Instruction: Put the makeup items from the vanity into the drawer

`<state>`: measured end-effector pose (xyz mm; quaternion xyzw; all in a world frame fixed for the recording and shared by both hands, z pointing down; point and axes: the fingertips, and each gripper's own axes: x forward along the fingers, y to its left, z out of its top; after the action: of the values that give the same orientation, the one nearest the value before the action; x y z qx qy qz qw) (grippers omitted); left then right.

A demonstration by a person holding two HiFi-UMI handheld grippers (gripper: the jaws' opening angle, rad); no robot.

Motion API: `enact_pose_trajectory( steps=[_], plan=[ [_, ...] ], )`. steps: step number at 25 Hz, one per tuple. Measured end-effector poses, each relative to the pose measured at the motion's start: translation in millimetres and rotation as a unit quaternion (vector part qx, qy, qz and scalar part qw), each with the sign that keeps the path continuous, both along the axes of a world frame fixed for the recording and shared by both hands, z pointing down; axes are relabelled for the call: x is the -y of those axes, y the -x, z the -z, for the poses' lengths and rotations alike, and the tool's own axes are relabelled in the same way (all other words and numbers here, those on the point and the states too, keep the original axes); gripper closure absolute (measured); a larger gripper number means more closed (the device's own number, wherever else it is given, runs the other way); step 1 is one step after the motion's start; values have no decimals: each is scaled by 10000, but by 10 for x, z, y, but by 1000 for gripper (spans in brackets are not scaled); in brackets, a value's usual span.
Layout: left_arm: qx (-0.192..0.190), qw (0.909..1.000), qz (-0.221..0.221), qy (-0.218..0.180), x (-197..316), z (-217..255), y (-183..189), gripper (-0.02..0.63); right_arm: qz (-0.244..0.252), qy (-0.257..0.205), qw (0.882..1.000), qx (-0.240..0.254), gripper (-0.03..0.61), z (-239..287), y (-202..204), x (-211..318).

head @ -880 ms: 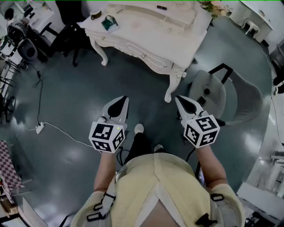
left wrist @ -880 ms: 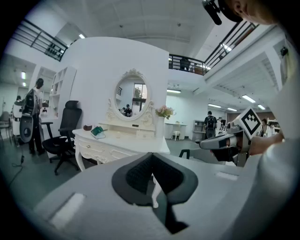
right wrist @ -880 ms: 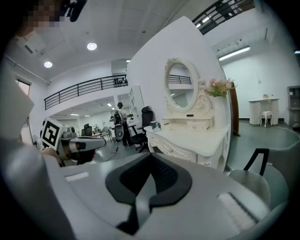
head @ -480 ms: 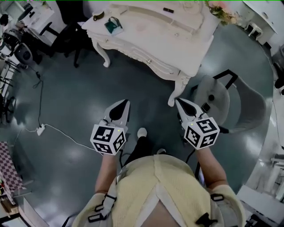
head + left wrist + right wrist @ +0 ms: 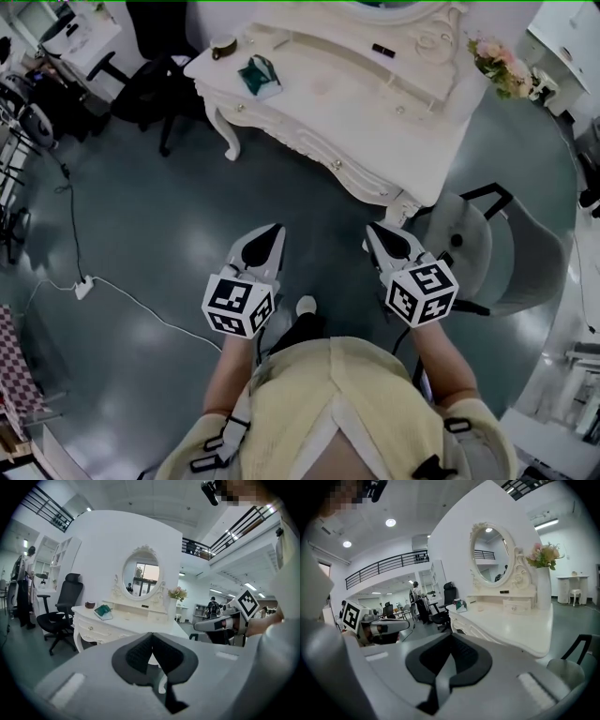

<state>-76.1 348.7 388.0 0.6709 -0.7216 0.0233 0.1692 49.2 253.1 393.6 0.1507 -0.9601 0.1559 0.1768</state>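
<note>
A white carved vanity table point(image 5: 375, 131) stands ahead on the dark grey-green floor point(image 5: 169, 216), with an oval mirror point(image 5: 143, 577) at its back and a vase of pink and white flowers point(image 5: 502, 67) at its right end. A grey padded chair point(image 5: 487, 248) sits just beside the table's right front leg, near the right claw point(image 5: 373, 234), and a black office chair point(image 5: 155, 70) stands off the left end. A white cable with a power strip point(image 5: 82, 286) trails over the floor to the left. On the table's left part lies a teal flat case point(image 5: 260, 75), with a small dark round pot point(image 5: 222, 47) near the far left corner and a small black item point(image 5: 382, 49) on the raised shelf; all three are too small to identify more closely. The table's front drawers point(image 5: 337, 167) look closed. The head view cuts off the mirror's top. The left claw point(image 5: 274, 232) and the right claw are held side by side short of the table, well apart from the items, each with its jaws together and nothing between them
</note>
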Motion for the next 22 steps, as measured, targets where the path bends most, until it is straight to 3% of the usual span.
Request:
enact_pose_trajectory(
  steps=[7,14,22],
  plan=[
    [233,9987,-446,-69,323,19,344,612,-94,89,9999,-115,577,-53,348,131],
    [236,9980,-590,2,778,-66,540,539,-191,221,9992,-279,577,-172,474,427],
    [133,9982,-583,60,1535,-59,720,460,68,148,9995,-276,577,-156,690,1128]
  ],
)
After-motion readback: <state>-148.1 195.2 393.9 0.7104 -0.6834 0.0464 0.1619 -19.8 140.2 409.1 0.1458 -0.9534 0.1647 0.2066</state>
